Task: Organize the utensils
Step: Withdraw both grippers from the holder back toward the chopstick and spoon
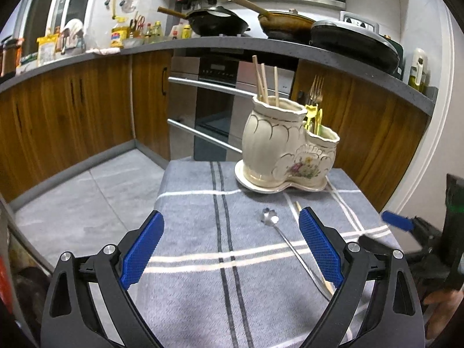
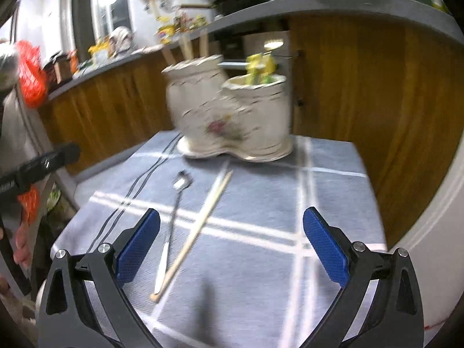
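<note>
Between the right hand-held gripper (image 2: 231,240) and holder (image 2: 229,110) lie spoon (image 2: 174,217) and chopstick (image 2: 200,229).

Both mounted low behind open blue fingers, facing forward over the cloth-covered bench (image 1: 188,203) toward the ceramic holder (image 1: 278,145). Left wrist view nearer the left edge; right wrist view closer, blurred. Shared: holder, spoon (image 2: 174,217), chopstick (image 2: 197,232).

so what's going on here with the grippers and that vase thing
A person is sorting utensils on a small cloth-covered table, holding one tool in each hand. Both the left tool and the right tool are open and empty, hovering over the cloth. A metal spoon and one wooden chopstick lie loose on the cloth. The ceramic holder behind them already has chopsticks in its tall pot and forks in its short one.
</note>
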